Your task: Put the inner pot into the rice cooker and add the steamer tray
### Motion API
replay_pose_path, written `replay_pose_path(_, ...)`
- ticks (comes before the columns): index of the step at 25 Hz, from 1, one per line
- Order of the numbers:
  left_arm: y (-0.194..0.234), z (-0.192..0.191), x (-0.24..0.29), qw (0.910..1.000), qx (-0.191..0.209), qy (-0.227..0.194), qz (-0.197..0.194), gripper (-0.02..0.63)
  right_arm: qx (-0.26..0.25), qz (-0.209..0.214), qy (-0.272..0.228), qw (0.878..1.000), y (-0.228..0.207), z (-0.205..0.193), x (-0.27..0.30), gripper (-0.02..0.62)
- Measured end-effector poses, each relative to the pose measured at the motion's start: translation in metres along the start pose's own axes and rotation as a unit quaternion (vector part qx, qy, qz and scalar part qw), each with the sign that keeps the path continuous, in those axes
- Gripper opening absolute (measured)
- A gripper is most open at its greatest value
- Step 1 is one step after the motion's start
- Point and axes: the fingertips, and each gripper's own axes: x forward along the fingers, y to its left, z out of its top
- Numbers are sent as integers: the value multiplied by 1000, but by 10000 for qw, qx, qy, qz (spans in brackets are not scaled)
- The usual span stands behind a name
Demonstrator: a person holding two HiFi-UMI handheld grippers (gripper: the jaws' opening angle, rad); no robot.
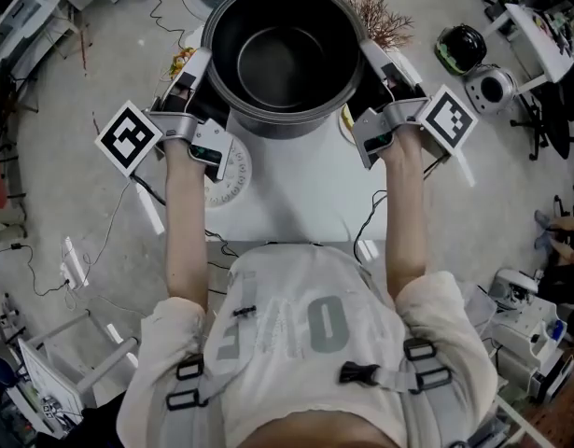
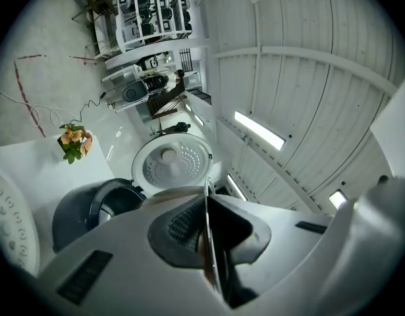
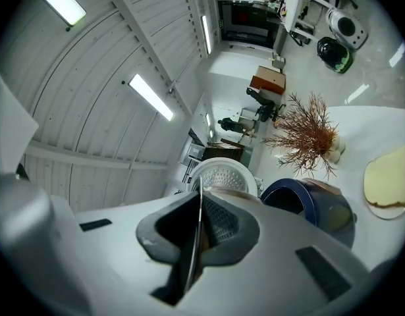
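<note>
Inner pot (image 1: 283, 63), its rim pinched by left gripper (image 1: 199, 71) and right gripper (image 1: 372, 62), was held aloft; the next move probably called for lowering it level into the rice cooker (image 3: 321, 206).

- The head view was bright and evenly lit from overhead, and shadows on the white table (image 1: 296, 203) were faint and soft-edged.
- The inner pot (image 1: 283, 59) carried a dull, broad sheen on its dark inside wall.
- Both gripper views bent straight lines strongly and fell to black at the corners.
- Ceiling strip lights (image 2: 258, 129) were blown out to pure white in both gripper views.
- The nearest foreground in both gripper views was soft, while the background stayed fairly sharp.
</note>
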Motion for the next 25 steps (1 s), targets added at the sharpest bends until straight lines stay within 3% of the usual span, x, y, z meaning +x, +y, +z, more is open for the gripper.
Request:
replay_pose_path(10, 58, 11, 38, 9985, -162, 176, 497, 34, 188, -529, 92, 9984, -55, -1, 41, 21)
replay_pose_path(18, 92, 8, 56, 9966, -89, 423, 707, 34, -638, -1063, 617, 9904, -93, -9, 61, 29)
replay_pose_path(25, 126, -3, 58, 9886, 368, 823, 1209, 34, -1164, -1561, 1161, 9740, -121, -20, 65, 35)
